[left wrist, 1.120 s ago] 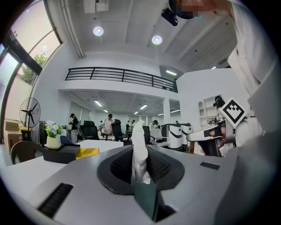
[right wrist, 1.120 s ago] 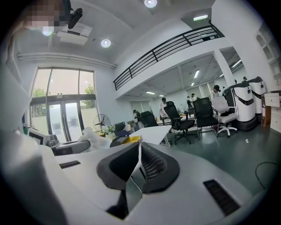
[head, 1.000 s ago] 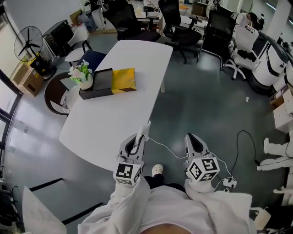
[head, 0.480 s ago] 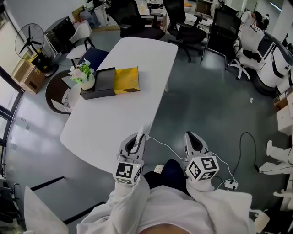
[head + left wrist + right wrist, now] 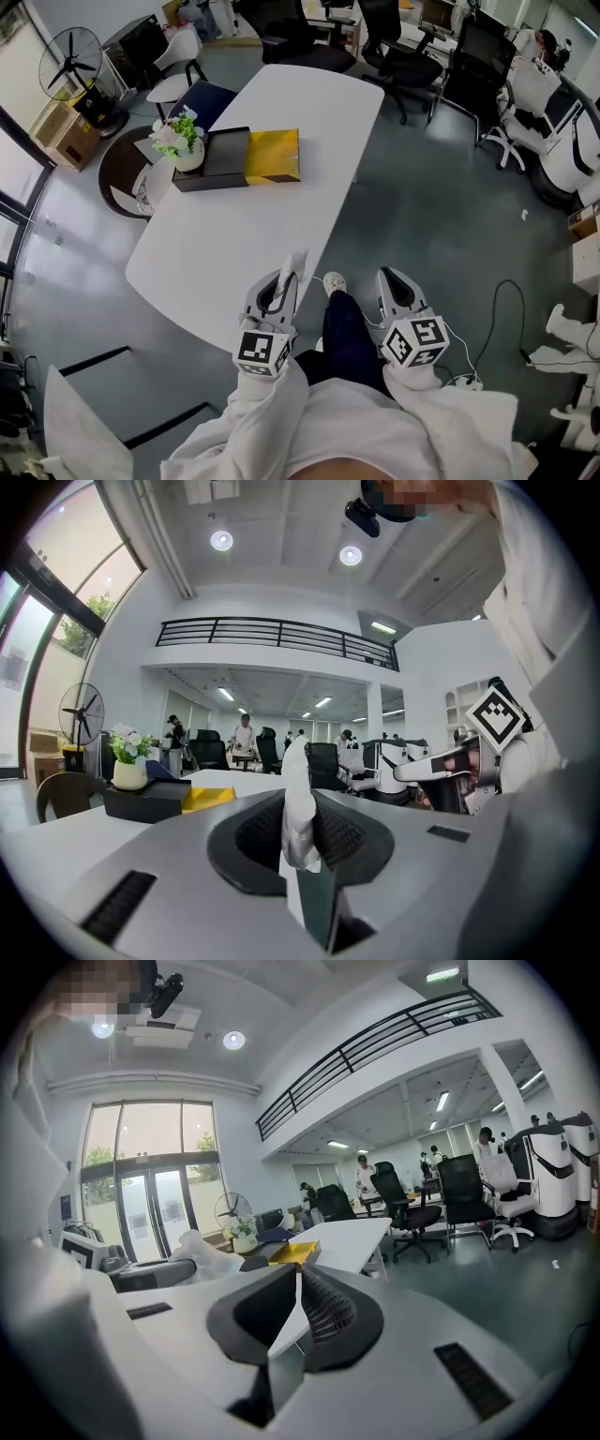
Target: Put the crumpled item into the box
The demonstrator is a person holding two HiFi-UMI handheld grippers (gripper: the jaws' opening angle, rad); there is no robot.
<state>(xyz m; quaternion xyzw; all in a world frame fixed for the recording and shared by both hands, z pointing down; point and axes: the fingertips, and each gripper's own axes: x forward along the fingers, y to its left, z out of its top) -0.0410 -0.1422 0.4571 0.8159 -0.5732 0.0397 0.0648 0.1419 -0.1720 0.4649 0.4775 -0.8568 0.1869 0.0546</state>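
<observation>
My left gripper (image 5: 283,286) pinches the crumpled white item (image 5: 298,803) between its 2 jaws, and the wad pokes out past the tips. The box (image 5: 225,157) sits well ahead and slightly left of it on the table (image 5: 234,253). My right gripper (image 5: 396,286), alongside, has its jaws pressed together on nothing.

We're in an open-plan office: long white table (image 5: 234,244), swivel chairs (image 5: 417,66), floor fan (image 5: 69,54), mezzanine railing (image 5: 272,635), ppl at desks.
</observation>
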